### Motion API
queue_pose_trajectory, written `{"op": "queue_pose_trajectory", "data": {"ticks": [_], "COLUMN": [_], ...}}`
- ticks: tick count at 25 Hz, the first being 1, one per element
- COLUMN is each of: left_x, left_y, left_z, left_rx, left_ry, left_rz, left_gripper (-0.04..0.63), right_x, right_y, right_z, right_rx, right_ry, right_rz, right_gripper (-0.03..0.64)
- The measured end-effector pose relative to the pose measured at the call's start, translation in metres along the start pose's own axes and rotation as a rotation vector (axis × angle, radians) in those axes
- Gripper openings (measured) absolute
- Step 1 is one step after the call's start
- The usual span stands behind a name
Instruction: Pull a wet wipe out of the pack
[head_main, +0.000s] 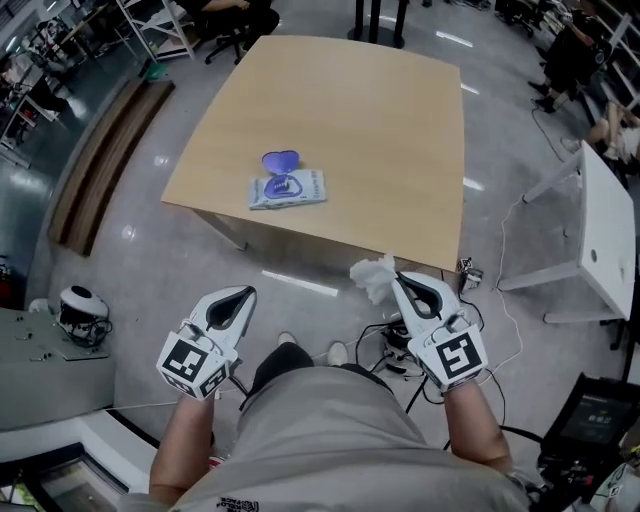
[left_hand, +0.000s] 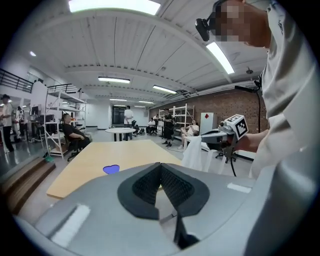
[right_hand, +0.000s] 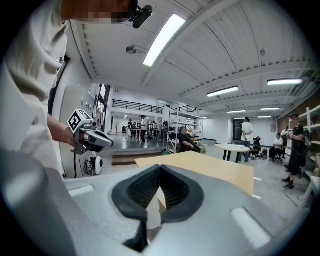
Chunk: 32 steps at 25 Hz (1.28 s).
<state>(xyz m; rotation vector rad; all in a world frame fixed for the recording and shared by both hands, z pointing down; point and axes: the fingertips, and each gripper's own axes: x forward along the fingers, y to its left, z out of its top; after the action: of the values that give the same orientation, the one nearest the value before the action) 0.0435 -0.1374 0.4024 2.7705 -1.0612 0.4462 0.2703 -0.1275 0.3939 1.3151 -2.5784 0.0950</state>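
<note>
The wet wipe pack (head_main: 288, 189) lies flat near the front edge of the wooden table (head_main: 380, 140), its purple lid (head_main: 281, 160) flipped open; the lid (left_hand: 111, 169) also shows in the left gripper view. Both grippers are held off the table, in front of the person's body. My right gripper (head_main: 397, 276) is shut on a crumpled white wipe (head_main: 373, 279), which hangs from its tip and shows as a white wipe (left_hand: 194, 153) in the left gripper view. My left gripper (head_main: 248, 292) is shut with nothing in it.
Cables and a power strip (head_main: 400, 355) lie on the floor near the person's feet. A white table (head_main: 607, 235) stands at the right, a low wooden bench (head_main: 105, 160) at the left. People sit at the room's far side.
</note>
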Motion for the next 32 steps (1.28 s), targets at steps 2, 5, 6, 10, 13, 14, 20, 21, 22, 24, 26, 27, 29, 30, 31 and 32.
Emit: {"op": "queue_pose_trajectory", "data": {"ticks": [2, 5, 6, 10, 13, 14, 20, 21, 22, 24, 26, 27, 29, 30, 31, 32], "left_x": [0.008, 0.012, 0.010, -0.025, -0.068, -0.081, -0.144, -0.155, -0.165, -0.187, -0.209, -0.220, -0.240, -0.249, -0.259, -0.267], "left_y": [-0.007, -0.010, -0.013, -0.036, -0.042, -0.041, -0.037, -0.036, -0.036, -0.038, -0.041, -0.043, -0.045, -0.047, -0.049, -0.051], "left_z": [0.005, 0.010, 0.011, 0.002, -0.006, -0.008, -0.023, -0.024, -0.024, -0.025, -0.026, -0.028, -0.035, -0.040, -0.046, -0.050], "left_rx": [0.014, 0.011, 0.010, 0.001, -0.013, -0.019, -0.035, -0.033, -0.032, -0.028, -0.015, -0.009, -0.008, -0.009, -0.008, -0.006], "left_ry": [-0.003, -0.012, -0.016, -0.043, -0.056, -0.061, -0.092, -0.100, -0.108, -0.120, -0.123, -0.123, -0.124, -0.124, -0.122, -0.121], "left_rz": [-0.011, -0.028, -0.032, -0.030, -0.022, -0.020, -0.039, -0.047, -0.056, -0.074, -0.093, -0.099, -0.108, -0.113, -0.120, -0.125], "left_gripper": [0.006, 0.006, 0.006, 0.006, 0.006, 0.006, 0.006, 0.006, 0.006, 0.006, 0.006, 0.006, 0.006, 0.006, 0.006, 0.006], "right_x": [-0.006, -0.011, -0.015, -0.035, -0.038, -0.037, -0.032, -0.032, -0.033, -0.035, -0.040, -0.042, -0.047, -0.050, -0.054, -0.058], "right_y": [-0.004, -0.004, 0.000, 0.033, 0.071, 0.082, 0.155, 0.167, 0.179, 0.202, 0.227, 0.240, 0.263, 0.273, 0.284, 0.294], "right_z": [-0.001, 0.001, 0.001, 0.000, 0.009, 0.013, 0.027, 0.031, 0.035, 0.042, 0.046, 0.046, 0.048, 0.050, 0.052, 0.053], "right_rx": [-0.005, 0.002, 0.004, -0.021, -0.049, -0.059, -0.064, -0.068, -0.071, -0.074, -0.076, -0.079, -0.086, -0.089, -0.089, -0.090], "right_ry": [-0.004, -0.003, -0.004, 0.009, 0.012, 0.019, -0.001, -0.001, -0.001, -0.004, -0.006, -0.004, -0.003, -0.007, -0.010, -0.013], "right_rz": [-0.014, -0.023, -0.019, -0.005, 0.008, 0.013, 0.051, 0.048, 0.044, 0.036, 0.030, 0.028, 0.024, 0.022, 0.018, 0.013], "right_gripper": [0.002, 0.002, 0.002, 0.002, 0.003, 0.002, 0.002, 0.002, 0.002, 0.003, 0.003, 0.002, 0.002, 0.002, 0.003, 0.002]}}
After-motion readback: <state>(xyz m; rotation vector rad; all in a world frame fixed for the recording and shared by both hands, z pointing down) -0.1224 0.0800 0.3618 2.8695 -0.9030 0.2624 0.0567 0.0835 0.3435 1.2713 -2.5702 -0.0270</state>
